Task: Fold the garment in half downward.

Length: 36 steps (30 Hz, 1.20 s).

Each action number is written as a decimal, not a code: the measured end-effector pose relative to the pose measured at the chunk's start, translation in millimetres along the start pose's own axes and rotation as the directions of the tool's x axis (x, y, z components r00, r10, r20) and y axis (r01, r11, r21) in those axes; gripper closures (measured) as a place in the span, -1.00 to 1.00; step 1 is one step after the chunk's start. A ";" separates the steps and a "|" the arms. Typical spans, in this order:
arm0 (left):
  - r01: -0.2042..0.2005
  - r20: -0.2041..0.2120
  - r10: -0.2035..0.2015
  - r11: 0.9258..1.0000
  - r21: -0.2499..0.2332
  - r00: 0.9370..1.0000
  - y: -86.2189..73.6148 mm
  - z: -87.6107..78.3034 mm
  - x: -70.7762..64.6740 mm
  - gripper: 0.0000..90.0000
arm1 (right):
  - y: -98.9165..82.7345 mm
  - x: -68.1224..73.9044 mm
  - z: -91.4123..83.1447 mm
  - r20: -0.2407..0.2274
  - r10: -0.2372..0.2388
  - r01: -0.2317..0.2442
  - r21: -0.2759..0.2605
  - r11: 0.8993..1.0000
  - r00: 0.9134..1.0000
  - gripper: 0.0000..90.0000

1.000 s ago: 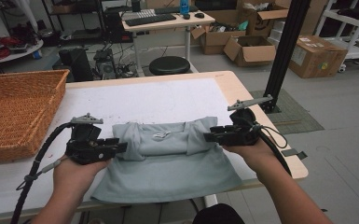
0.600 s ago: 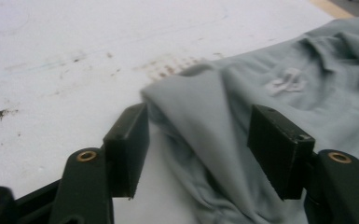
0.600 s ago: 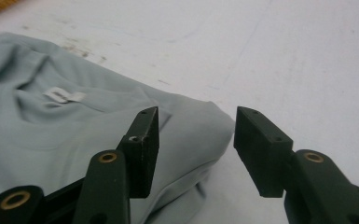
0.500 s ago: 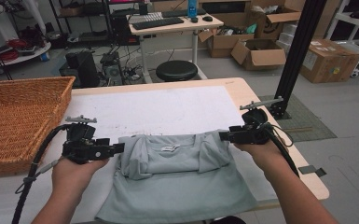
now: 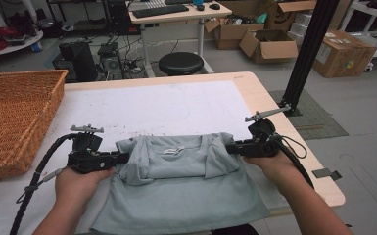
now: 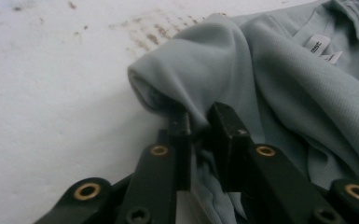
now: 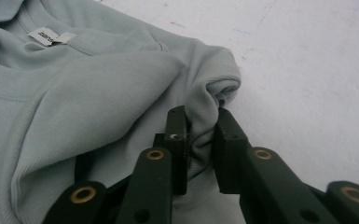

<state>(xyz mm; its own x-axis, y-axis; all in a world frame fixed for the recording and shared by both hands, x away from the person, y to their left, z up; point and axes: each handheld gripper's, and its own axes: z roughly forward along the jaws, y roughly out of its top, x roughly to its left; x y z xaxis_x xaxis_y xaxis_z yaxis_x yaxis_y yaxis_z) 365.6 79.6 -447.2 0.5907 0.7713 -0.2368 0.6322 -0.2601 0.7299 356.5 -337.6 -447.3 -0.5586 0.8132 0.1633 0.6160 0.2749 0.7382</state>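
Shirt (image 5: pixel 186 181) lengthwise toward the person, collar end away, fold crosswise.

Grey shirt (image 5: pixel 186 176) on table (image 5: pixel 176 105), left tool (image 5: pixel 113 157), right tool (image 5: pixel 231 147) gripping its edges

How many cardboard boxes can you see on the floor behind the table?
3: one open brown cardboard box behind the table, one left of it, one closed at far right. Others may be hidden.

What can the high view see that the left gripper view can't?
High view alone: the wicker basket, the right gripper, both of the person's hands, the stool and the boxes beyond the table. Left gripper view alone: its fingers up close, pinching a rolled fold. Both: the grey T-shirt with its white neck label, on the stained white table cover.
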 end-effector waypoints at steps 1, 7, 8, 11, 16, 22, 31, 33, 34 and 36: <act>-0.019 -0.017 0.019 1.000 0.006 1.000 1.7 -0.8 0.0 0.78 | 0.7 -0.1 0.3 0.000 -0.008 0.008 0.000 1.000 1.000 0.78; -0.071 -0.085 0.071 0.997 0.001 0.994 18.5 -8.7 17.6 0.80 | 21.4 2.4 14.7 -0.009 -0.044 0.044 -0.029 0.999 0.999 0.82; -0.077 -0.097 0.077 0.997 0.004 0.992 23.8 -9.8 26.3 0.80 | 27.5 3.0 19.9 -0.011 -0.050 0.050 -0.032 0.998 0.999 0.82; -0.070 -0.102 0.070 0.998 0.006 0.992 30.8 -8.7 42.4 0.80 | 45.1 1.7 36.8 -0.013 -0.062 0.061 -0.044 0.997 0.998 0.81; -0.045 -0.095 0.047 0.999 0.023 0.994 34.9 -2.1 66.4 0.78 | 61.3 -9.0 62.1 -0.023 -0.049 0.048 -0.030 0.998 0.999 0.80; -0.011 -0.125 0.010 1.000 -0.012 0.992 37.7 -6.6 66.5 0.30 | 64.0 -14.3 62.3 0.007 -0.029 0.029 -0.026 0.999 1.000 0.38; -0.056 -0.062 0.050 0.992 -0.109 0.997 71.0 -14.6 41.1 0.08 | 98.2 11.3 37.9 0.008 -0.090 0.091 -0.152 0.984 0.996 0.30; -0.052 -0.043 0.048 0.995 -0.080 0.998 75.8 -2.1 39.8 0.05 | 102.3 15.9 48.9 -0.001 -0.096 0.096 -0.125 0.988 0.995 0.26; -0.045 -0.033 0.043 0.997 -0.069 0.999 76.5 4.2 40.5 0.03 | 103.2 16.2 55.1 -0.008 -0.089 0.087 -0.106 0.991 0.996 0.25; -0.033 -0.021 0.032 0.998 -0.048 0.999 76.2 14.5 42.7 0.03 | 103.3 14.0 67.1 -0.011 -0.074 0.073 -0.065 0.995 0.997 0.22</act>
<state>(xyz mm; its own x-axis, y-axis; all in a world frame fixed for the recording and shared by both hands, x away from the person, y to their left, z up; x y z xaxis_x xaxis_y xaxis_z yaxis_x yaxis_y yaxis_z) 446.3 84.2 -411.0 0.6003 0.7744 -0.1996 0.5874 -0.2576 0.7672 449.6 -263.4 -412.7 -0.6087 0.7850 0.1150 0.5358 0.2998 0.7893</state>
